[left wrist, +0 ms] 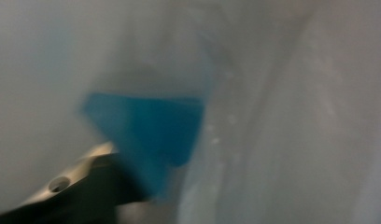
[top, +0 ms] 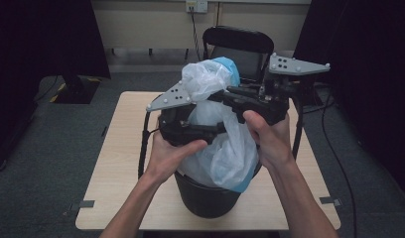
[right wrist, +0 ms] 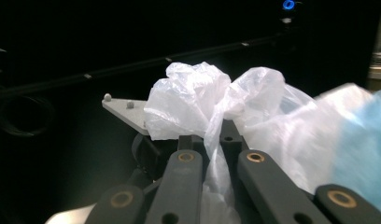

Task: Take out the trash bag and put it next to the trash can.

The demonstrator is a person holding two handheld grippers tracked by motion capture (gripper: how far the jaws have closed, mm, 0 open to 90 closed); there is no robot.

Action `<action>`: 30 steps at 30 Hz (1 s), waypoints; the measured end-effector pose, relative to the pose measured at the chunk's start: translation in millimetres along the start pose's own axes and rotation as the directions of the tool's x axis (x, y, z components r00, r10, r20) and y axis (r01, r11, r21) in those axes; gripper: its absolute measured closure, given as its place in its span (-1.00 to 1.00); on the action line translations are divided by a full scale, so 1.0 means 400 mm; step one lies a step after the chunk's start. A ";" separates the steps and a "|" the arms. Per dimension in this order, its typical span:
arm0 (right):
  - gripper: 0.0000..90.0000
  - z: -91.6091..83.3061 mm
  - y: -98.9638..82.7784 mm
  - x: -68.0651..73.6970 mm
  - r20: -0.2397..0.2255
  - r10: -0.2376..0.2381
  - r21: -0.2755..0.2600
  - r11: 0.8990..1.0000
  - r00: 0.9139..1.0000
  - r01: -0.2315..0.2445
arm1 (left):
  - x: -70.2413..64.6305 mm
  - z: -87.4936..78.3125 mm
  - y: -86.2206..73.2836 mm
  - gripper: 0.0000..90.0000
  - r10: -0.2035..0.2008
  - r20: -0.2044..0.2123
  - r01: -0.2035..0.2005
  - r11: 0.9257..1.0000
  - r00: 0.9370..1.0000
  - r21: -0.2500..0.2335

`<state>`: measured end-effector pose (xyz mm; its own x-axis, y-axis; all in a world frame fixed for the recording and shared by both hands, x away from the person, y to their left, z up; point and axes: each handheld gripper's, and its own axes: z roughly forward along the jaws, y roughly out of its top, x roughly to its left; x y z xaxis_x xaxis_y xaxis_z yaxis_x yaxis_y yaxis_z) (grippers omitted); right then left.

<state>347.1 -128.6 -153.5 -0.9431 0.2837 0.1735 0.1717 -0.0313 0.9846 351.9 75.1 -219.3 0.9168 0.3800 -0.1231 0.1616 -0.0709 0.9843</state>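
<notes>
In the high view we see the left hand (top: 168,151) at centre-left of the frame, holding the left gripper (top: 218,128) against the side of a white plastic bag (top: 225,144). The left gripper view is blurred and pressed close against the pale plastic with a blue patch (left wrist: 151,130) behind it, so we cannot tell whether its jaws grip the film or merely lie against it.

The bag fills the middle of the high view, rising out of a black bin (top: 205,196) that stands near the bottom centre, on a light wooden table (top: 116,168). A blue lining (top: 230,67) shows at the bag's top and along its lower right edge.

To the right of centre, the right hand (top: 270,136) holds the right gripper (top: 215,96) level across the bag's upper part. In the right gripper view its jaws are drawn together, pinching a twisted neck of the bag (right wrist: 216,140), with crumpled plastic bunched above them.

A black chair (top: 237,47) stands beyond the table, at top centre.
</notes>
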 end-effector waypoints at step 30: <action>-0.19 -0.005 -0.151 -0.058 0.069 -0.028 0.211 0.977 0.997 0.013 | -0.036 -0.025 0.081 0.99 0.055 0.058 -0.051 0.996 0.997 -0.068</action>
<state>358.0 -134.9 -216.7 -0.9257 0.3498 0.1441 0.2157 0.1750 0.9606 340.3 76.3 -184.4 0.9437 0.3217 -0.0763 0.0896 -0.0267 0.9956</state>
